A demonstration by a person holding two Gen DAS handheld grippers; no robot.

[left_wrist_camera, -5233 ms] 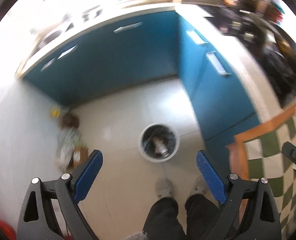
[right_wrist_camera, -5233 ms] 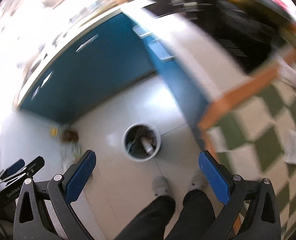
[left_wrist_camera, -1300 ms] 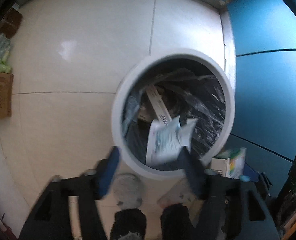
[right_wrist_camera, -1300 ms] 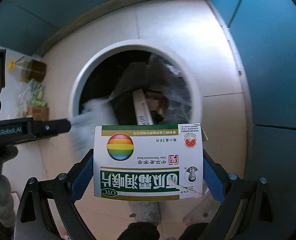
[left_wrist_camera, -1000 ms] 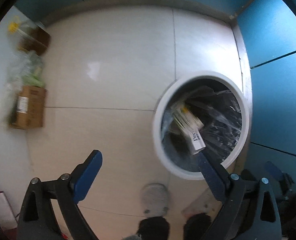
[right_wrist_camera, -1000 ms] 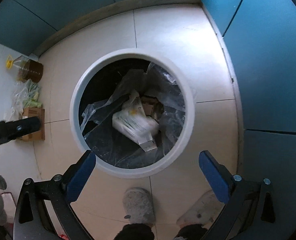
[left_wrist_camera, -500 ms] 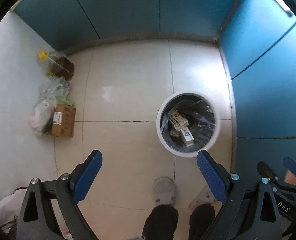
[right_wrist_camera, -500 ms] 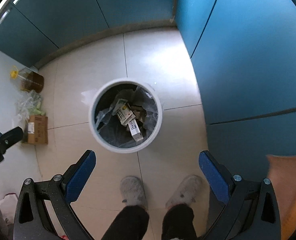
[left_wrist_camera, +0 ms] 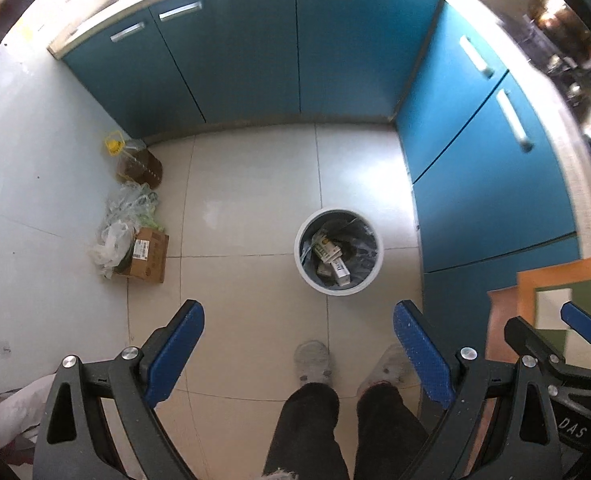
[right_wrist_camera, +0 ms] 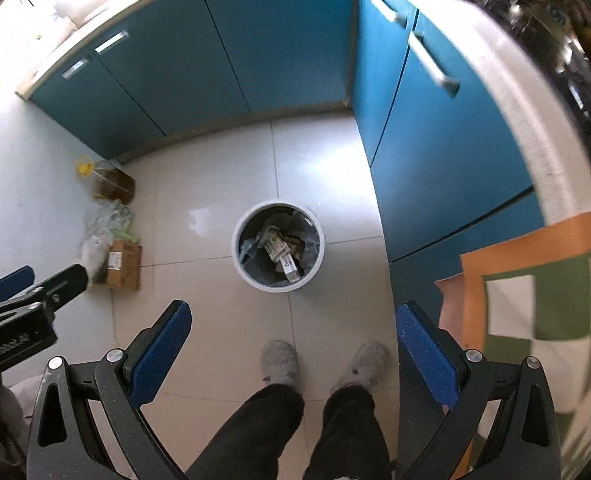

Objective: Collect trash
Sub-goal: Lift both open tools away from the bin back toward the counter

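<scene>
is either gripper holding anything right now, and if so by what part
Nothing is held. The left gripper and the right gripper both stand open and empty above the floor; the boxes lie in the trash bin.

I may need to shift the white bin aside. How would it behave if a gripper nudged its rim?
The white bin probably slides easily on the glossy floor tiles. It holds only cartons and a liner, so it seems light. A push high on the rim might tip it.
</scene>
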